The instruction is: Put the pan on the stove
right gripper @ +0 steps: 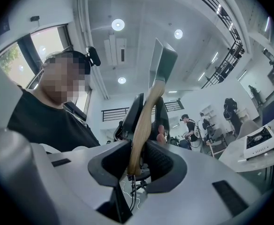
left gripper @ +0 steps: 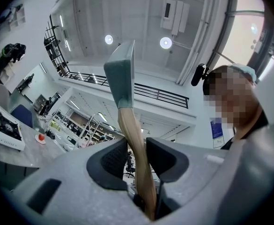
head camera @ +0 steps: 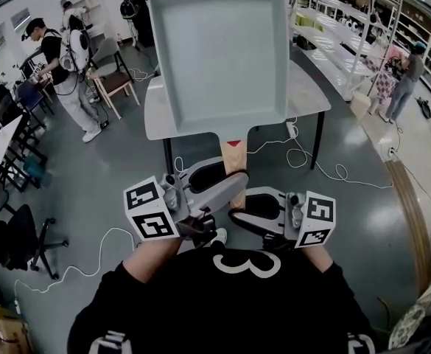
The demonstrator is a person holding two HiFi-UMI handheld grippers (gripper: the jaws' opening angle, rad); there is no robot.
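The left gripper [left gripper: 137, 148] pinches the pale wooden handle [left gripper: 133, 135] of the grey square metal pan [head camera: 219, 50], its jaws part-way apart with both pads pressed on the wood. The right gripper [right gripper: 137, 150] clamps the same handle nearer its free end. The pan hangs in the air above the grey table [head camera: 155, 120], whose rims show only at 9 and 3 o'clock. Open grey floor lies on either side, with a wooden chair [head camera: 116, 80] at 10 o'clock. The white portable gas stove [left gripper: 6, 131] sits on the table, well apart from the pan. In the head view the pan's long axis runs from 6 to 12 o'clock, handle at 6, hollow face toward the camera.
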